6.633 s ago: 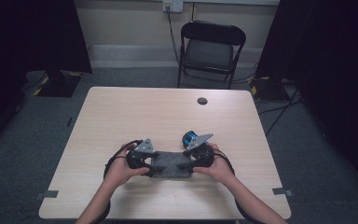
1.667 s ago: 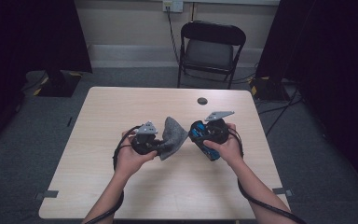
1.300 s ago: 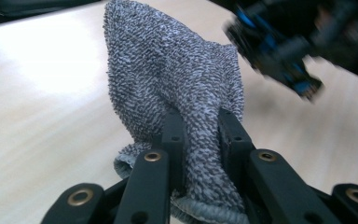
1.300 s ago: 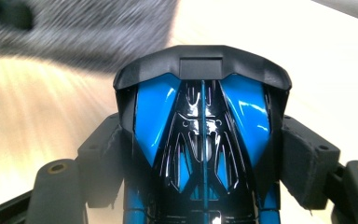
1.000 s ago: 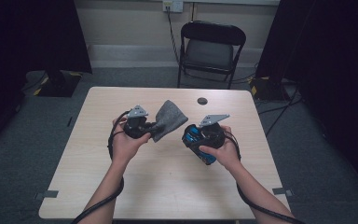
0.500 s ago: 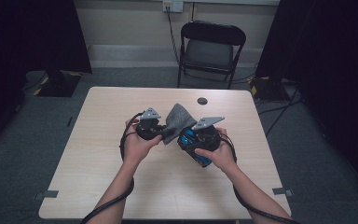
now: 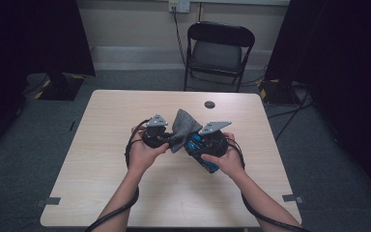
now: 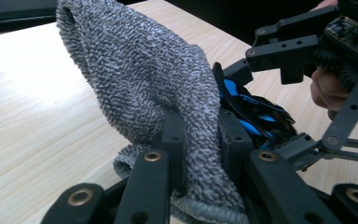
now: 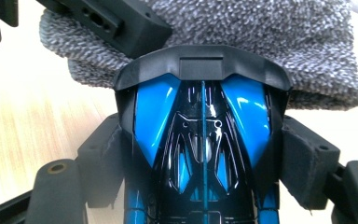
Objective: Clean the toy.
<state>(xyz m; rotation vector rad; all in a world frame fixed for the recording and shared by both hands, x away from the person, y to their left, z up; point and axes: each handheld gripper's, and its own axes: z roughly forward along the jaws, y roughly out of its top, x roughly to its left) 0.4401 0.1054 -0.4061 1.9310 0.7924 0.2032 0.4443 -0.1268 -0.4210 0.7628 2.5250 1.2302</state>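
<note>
Since half a second ago the claws have drawn together above mid-worktop [image 7: 125,193]. The left claw [image 8: 200,140] pinches the grey cloth [image 8: 144,84]; the right claw [image 9: 203,154] grips a blue-black toy car [image 9: 200,130], its nose touching the cloth.

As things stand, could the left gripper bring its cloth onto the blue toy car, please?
Probably yes: the left gripper is clamped on the grey cloth, and the blue toy car, held in the right gripper, sits right against it with nothing between.

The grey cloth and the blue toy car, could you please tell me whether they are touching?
Touching. In the right gripper view the grey cloth lies pressed against the far end of the blue toy car, with no gap between them.
</note>
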